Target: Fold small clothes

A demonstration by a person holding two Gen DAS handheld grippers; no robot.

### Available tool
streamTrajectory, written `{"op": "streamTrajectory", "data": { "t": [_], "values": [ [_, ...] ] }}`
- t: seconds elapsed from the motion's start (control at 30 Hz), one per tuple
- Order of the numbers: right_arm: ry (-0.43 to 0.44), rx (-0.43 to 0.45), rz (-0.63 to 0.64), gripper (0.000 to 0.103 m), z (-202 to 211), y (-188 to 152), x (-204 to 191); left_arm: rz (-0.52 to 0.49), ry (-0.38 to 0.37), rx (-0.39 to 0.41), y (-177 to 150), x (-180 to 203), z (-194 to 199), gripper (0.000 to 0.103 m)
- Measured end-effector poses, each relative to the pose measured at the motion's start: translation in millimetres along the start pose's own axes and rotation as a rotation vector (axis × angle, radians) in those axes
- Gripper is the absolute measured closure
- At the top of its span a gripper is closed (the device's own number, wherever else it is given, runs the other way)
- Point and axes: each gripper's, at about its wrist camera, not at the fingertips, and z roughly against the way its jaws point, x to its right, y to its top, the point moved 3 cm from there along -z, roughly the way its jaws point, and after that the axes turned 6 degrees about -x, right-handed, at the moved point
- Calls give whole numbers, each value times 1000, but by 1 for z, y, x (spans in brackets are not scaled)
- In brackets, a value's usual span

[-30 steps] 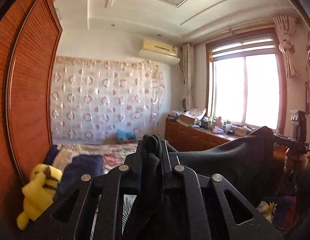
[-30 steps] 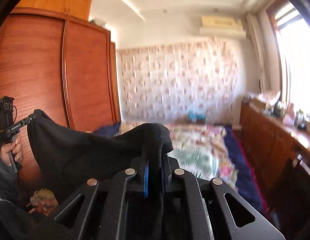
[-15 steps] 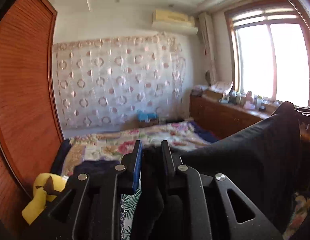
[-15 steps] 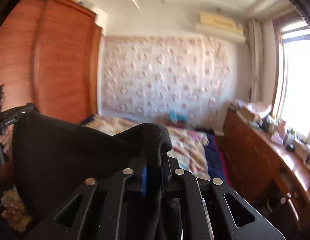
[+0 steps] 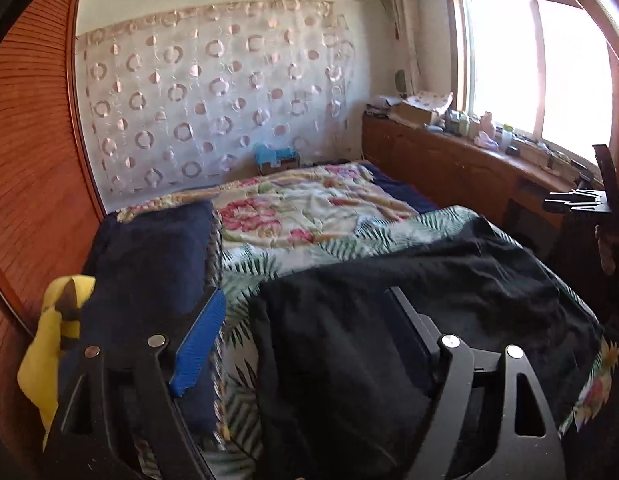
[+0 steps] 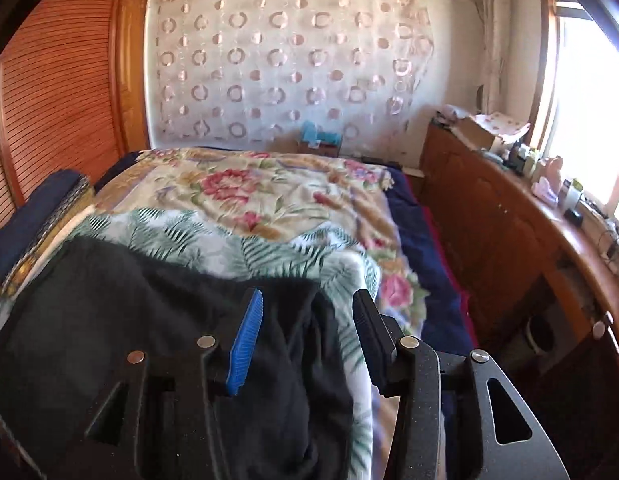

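Inventory, near to far. L gripper (image 5: 305, 340): I've got its jaws spread wide, gripping nothing; blue pad (image 5: 199, 344) at 9 o'clock, dark finger at 3 o'clock, straddling the near-L edge of the black garment (image 5: 409, 312). R gripper (image 6: 307, 332): jaws also wide apart, nothing clamped, blue pad on its L finger, the garment's R end bunched in the gap. Garment lies spread flat w/ wrinkles across the near end of the bed, on the fern-print sheet (image 5: 341, 240). At 9 o'clock of L view: navy folded fabric (image 5: 149, 256), w/ yellow plush toy (image 5: 49, 344) just beside it at the wardrobe (image 5: 33, 168). Mid: floral blanket (image 6: 245, 188) over the bed. At 3 o'clock: wooden sideboard (image 6: 501, 216) w/ clutter, under bright window (image 5: 533, 56). Far: circle-print curtain (image 6: 285, 64) on back wall; small blue item (image 5: 275, 156) at its foot, type unclear.
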Motion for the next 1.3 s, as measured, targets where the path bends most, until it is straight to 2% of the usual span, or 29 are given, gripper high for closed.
{"op": "streamTrajectory", "data": {
  "t": [0.1,0.23,0.33,0.5,0.63,0.83,0.87,0.97,1.03,1.1,1.2,1.3],
  "values": [
    [53,-39,-20,55,11,-20,28,-2,-19,-37,-22,11,1,22],
    [110,-92,-50,55,5,-41,39,5,-68,-104,-48,19,-11,22],
    [124,-133,-91,55,-1,-52,49,2,-54,-166,-64,22,-23,22],
    [131,-186,-135,55,-18,-50,63,50,-62,-234,-84,18,-36,22],
    [112,-203,-138,55,-22,-41,65,73,-29,-277,-95,13,-43,22],
    [82,-180,-114,55,-14,-35,66,107,-70,-306,-105,9,-47,22],
    [75,-179,-105,55,-13,-36,66,105,-72,-305,-105,9,-47,24],
    [49,-174,-92,55,-9,-36,65,88,-93,-297,-107,14,-42,37],
    [37,-173,-85,55,-7,-39,61,80,-100,-289,-107,17,-36,55],
    [39,-171,-89,55,-4,-39,62,73,-130,-288,-107,19,-34,68],
    [48,-166,-98,55,1,-42,61,54,-132,-306,-109,27,-35,69],
    [53,-162,-103,55,-16,-58,59,49,-120,-308,-110,30,-37,70]
  ]
}}
